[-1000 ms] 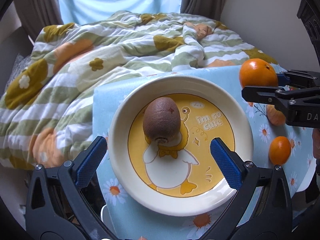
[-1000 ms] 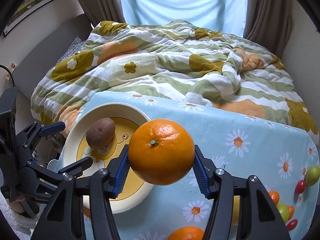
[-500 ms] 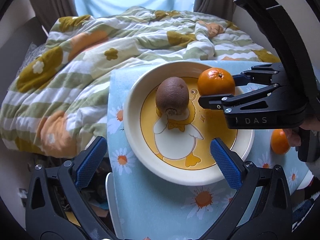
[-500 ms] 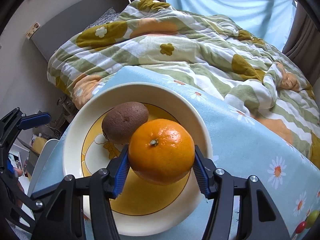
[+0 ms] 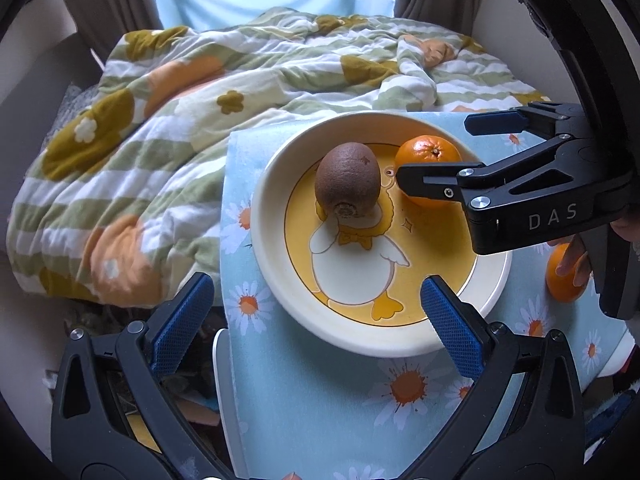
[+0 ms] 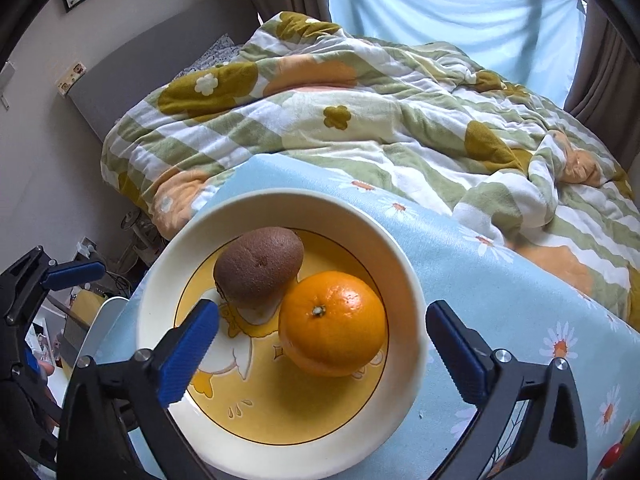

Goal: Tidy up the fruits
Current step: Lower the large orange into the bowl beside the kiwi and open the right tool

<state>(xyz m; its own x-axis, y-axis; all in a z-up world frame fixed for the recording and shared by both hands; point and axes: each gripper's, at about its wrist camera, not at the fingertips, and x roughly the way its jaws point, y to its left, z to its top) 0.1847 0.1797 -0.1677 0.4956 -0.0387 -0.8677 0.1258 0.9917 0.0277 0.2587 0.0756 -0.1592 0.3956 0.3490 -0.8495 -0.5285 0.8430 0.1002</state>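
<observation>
Orange tangerine half hidden behind right hand-held gripper

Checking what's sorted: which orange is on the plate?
The orange beside the kiwi on the plate; the other orange lies on the tablecloth.

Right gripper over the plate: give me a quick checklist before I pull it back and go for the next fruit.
1. Orange released: ok. The right gripper is opening and its pads stand clear of the fruit on both sides.
2. Orange resting inside the plate: ok, it sits on the yellow centre.
3. Orange settled and not rolling: cannot tell; it lies against the kiwi.
4. Kiwi in the plate: ok.
5. Left gripper free: ok, open, nothing between its pads.
6. Next fruit available: ok, another orange lies on the daisy cloth to the right of the plate in the left wrist view, partly hidden by fingers.
</observation>
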